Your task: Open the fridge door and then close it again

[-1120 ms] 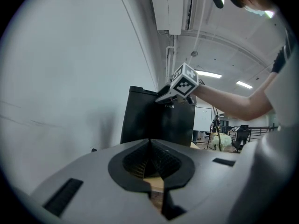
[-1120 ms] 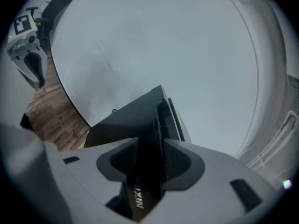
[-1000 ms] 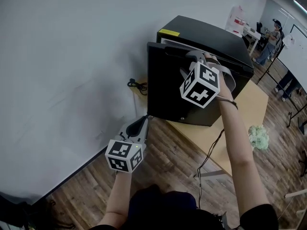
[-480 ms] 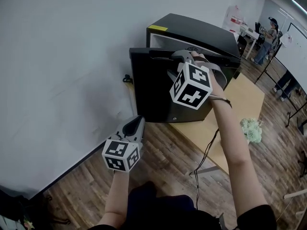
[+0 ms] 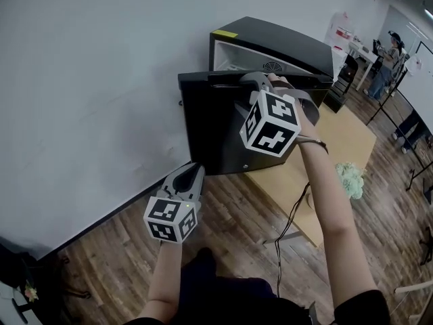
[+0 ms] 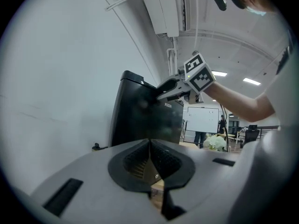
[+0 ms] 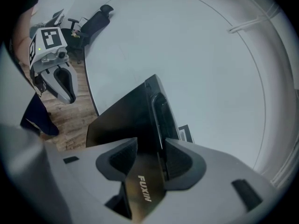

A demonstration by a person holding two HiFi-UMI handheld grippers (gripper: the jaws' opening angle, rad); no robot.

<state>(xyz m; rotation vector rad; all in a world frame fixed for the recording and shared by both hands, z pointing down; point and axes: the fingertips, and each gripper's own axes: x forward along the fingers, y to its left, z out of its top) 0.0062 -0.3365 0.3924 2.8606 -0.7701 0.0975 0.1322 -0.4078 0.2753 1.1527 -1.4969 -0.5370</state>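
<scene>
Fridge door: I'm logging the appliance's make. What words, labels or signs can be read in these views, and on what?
"FUXIN": on the fridge door, at the edge held by the right gripper.
Yellow label on the fridge: too small to read.
Red-and-white sign far back: blurred.

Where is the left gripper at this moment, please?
In the head view the left gripper is at lower left, shut and empty, over the wooden floor, below the open fridge door, which the right gripper holds.
</scene>
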